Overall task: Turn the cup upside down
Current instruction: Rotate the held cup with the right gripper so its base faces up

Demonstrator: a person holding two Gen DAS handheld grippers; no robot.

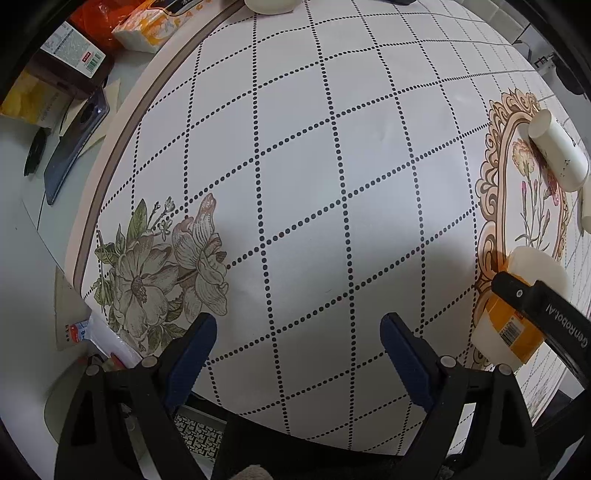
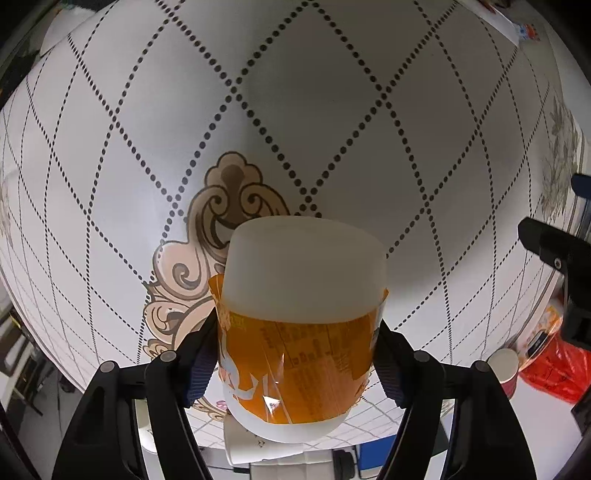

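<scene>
A white plastic cup with an orange label (image 2: 301, 325) is clamped between the fingers of my right gripper (image 2: 297, 354), held above the round table with its closed white end pointing away from the camera. The same cup (image 1: 517, 314) shows at the right edge of the left wrist view, with the right gripper's black finger across it. My left gripper (image 1: 299, 350) is open and empty, hovering over the table's near edge, well left of the cup.
The round table (image 1: 314, 166) has a white cloth with dotted diamonds and flower prints. A white paper cup (image 1: 557, 155) lies on its side at the right. Boxes, an orange bag (image 1: 99, 18) and a phone sit beyond the table's left edge. A pink-rimmed paper cup (image 2: 506, 369) stands low right.
</scene>
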